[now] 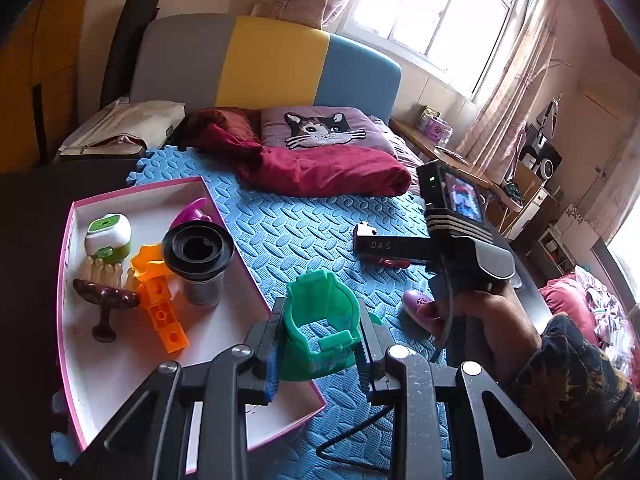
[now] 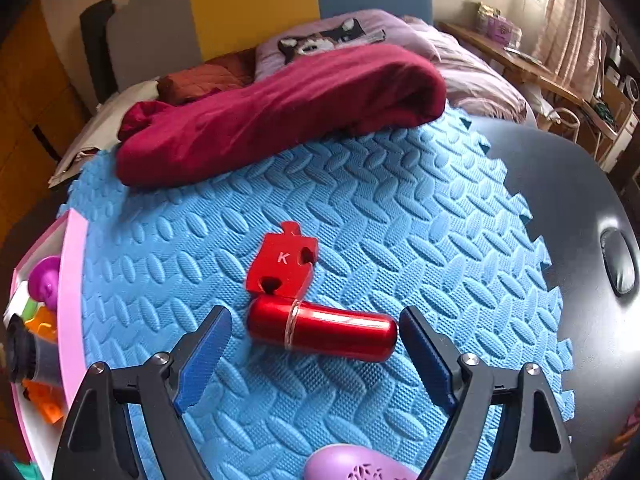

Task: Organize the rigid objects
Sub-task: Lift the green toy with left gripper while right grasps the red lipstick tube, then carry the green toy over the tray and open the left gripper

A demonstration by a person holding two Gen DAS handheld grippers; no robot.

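Note:
My left gripper (image 1: 321, 332) is shut on a green plastic holder (image 1: 316, 292), held above the near corner of a pink-rimmed white box (image 1: 100, 364). The box holds a black-topped metal cup (image 1: 198, 248), orange bricks (image 1: 164, 316), a green-and-white gadget (image 1: 108, 236), wooden pegs (image 1: 102, 270) and a brown stand (image 1: 106, 300). My right gripper (image 2: 314, 316) is open and tilted steeply down over the blue foam mat (image 2: 360, 200). A red metal cylinder (image 2: 324, 328) lies lengthwise between its blue pads (image 2: 204, 352), untouched. A red puzzle-shaped block marked K (image 2: 282, 264) touches the cylinder's far side.
A purple perforated object (image 2: 352, 468) lies on the mat just below the right gripper. A crumpled dark red blanket (image 2: 280, 112) and a cat pillow (image 1: 320, 128) lie beyond the mat. The black table top (image 2: 580, 200) shows to the right. A person's hand (image 1: 488, 320) holds the right gripper.

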